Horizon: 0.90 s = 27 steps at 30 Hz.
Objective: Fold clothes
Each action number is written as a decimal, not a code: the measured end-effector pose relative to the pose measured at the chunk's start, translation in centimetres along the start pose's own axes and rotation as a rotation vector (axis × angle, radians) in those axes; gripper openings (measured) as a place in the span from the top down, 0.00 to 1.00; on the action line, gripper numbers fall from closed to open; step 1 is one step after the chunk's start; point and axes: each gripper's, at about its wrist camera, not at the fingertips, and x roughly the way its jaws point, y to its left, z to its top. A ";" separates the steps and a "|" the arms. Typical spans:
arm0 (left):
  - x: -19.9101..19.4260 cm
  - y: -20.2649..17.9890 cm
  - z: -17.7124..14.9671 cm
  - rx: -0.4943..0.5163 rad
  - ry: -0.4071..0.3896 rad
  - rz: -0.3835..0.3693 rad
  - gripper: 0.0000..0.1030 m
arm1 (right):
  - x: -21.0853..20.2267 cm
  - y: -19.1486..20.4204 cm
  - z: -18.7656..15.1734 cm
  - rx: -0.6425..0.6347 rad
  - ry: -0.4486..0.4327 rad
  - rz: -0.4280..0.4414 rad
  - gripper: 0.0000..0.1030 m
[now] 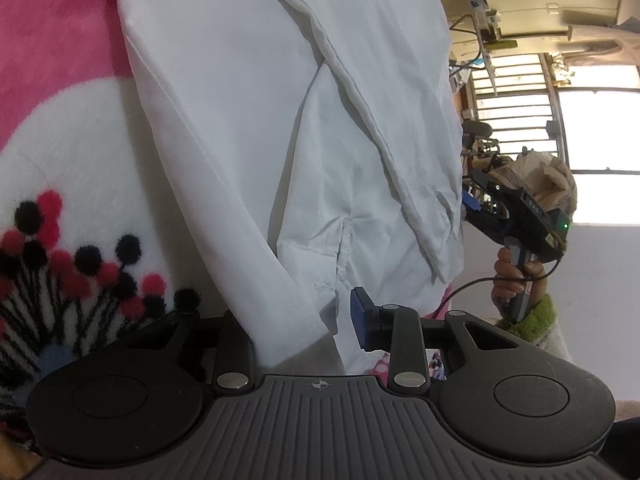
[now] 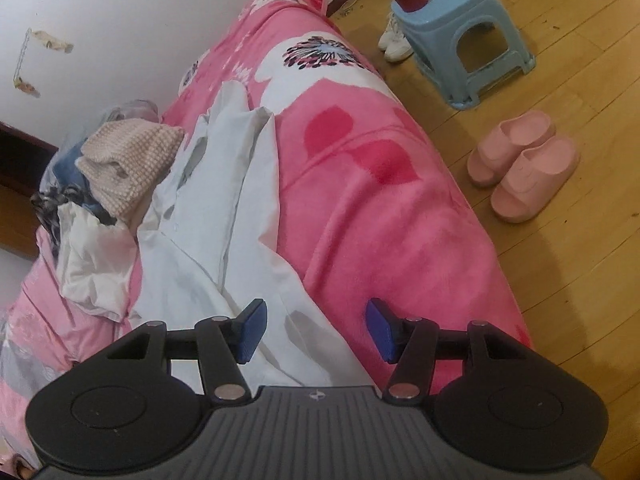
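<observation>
My left tool is closed on the hem of the white shirt, cloth filling the gap between its pads. My right tool stands wide with nothing in it, hovering over the shirt's edge on the pink blanket. The shirt lies on the bed with one sleeve folded in. I judge the fold half done; next the right tool must pinch the near edge.
</observation>
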 end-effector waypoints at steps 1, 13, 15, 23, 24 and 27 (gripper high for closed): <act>0.0 0.0 0.0 0.000 -0.001 0.001 0.69 | -0.3 -0.2 0.0 0.006 -0.002 0.003 0.44; 0.3 -0.3 0.1 -0.008 -0.005 -0.005 0.69 | -2.0 -2.1 -3.0 0.104 0.085 0.145 0.43; 0.3 -0.3 0.1 -0.008 -0.005 -0.007 0.69 | -2.1 -2.4 -3.2 0.120 0.086 0.165 0.43; 0.6 -0.5 0.0 -0.013 -0.008 -0.011 0.69 | -0.5 -2.6 -1.5 0.138 0.078 0.193 0.45; 0.6 -0.5 0.0 -0.014 -0.007 -0.011 0.69 | -0.2 -2.5 -1.3 0.137 0.082 0.198 0.45; 0.8 -0.6 0.0 -0.016 -0.007 -0.012 0.69 | 0.4 -2.5 -1.0 0.129 0.120 0.221 0.45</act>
